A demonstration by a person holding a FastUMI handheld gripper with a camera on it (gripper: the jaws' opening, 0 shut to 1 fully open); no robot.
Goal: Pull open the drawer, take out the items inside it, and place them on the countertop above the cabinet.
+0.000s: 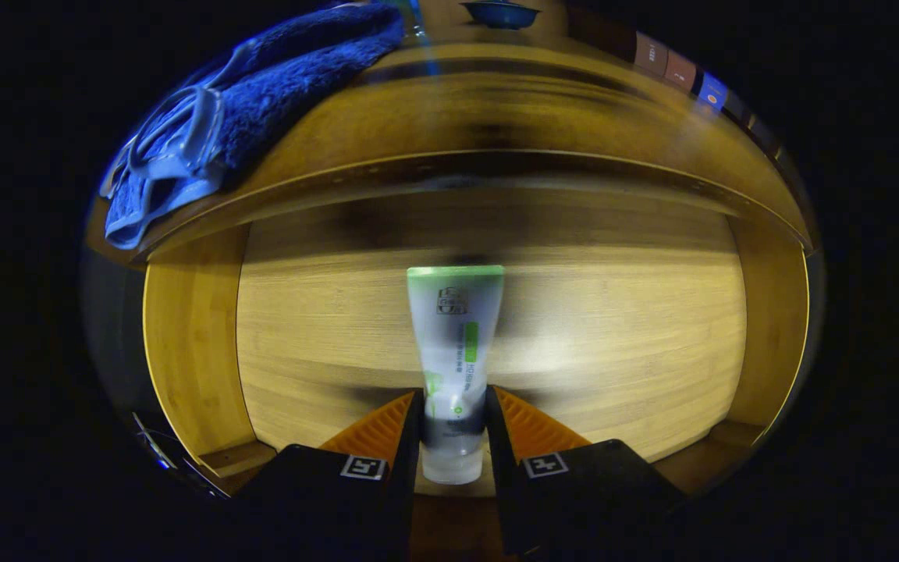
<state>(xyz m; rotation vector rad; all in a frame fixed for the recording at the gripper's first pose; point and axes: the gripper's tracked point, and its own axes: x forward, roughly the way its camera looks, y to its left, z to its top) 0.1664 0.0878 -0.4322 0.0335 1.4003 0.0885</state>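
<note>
The tube (454, 367) could slip or swing, I judge, because the gripper (453, 425) pinches it only near its cap end, and its green end could catch the table (496, 101) edge on the way up. The 2 fingers (412, 437) press on it from left and right, above the open drawer (613, 336). A blue towel (278, 94) lies far left.

Open drawer (488, 312) bare around the tube (455, 343); countertop (496, 117) lip overhangs its back.
</note>
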